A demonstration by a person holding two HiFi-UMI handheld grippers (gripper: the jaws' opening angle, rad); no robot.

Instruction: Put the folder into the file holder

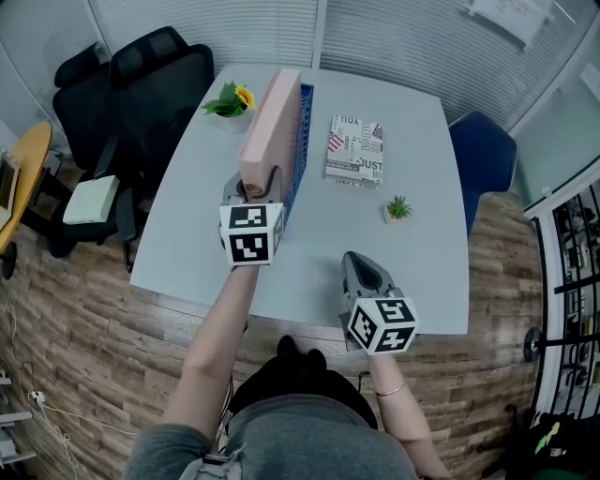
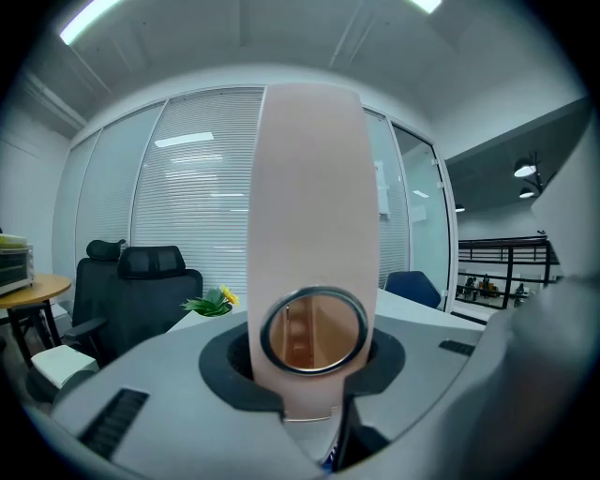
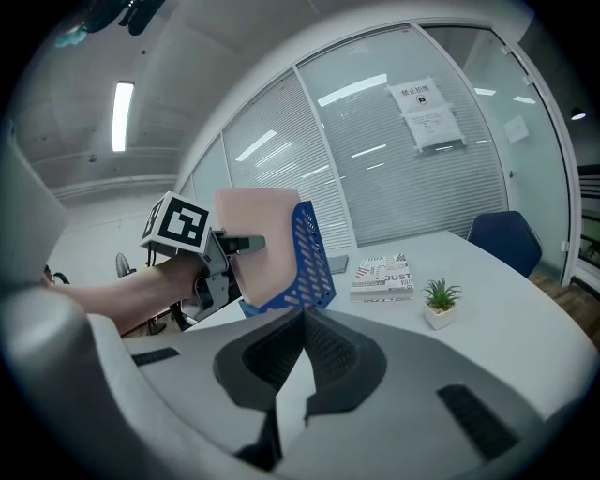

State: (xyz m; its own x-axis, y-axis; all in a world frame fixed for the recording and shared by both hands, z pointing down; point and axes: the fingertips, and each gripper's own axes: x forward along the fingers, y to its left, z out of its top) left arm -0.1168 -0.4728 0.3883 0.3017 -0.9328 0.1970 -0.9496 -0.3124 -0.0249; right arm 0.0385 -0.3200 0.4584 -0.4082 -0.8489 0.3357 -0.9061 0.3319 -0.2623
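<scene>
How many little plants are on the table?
2: a yellow-flowered plant at the far edge beside the pink folder, and a small green plant near the printed book. The folder could hide another.

The folder (image 1: 272,131) looks matt, its metal ring (image 2: 314,330) shiny, the file holder (image 3: 305,261) perforated plastic.

Illumination: bright and even, supplied by ceiling strip lights (image 2: 92,21). Their reflections form pale bars of glare on the glass partition (image 3: 394,131). Shadows on the table (image 1: 412,272) are faint and soft-edged. All three views show wide-angle distortion: straight lines bow toward the frame edges, and both gripper views darken to black in the corners. In the left gripper view the folder (image 2: 314,187), close to the lens, is slightly soft, with a warm tone inside its metal ring (image 2: 314,330). The near foreground of both gripper views is out of focus
</scene>
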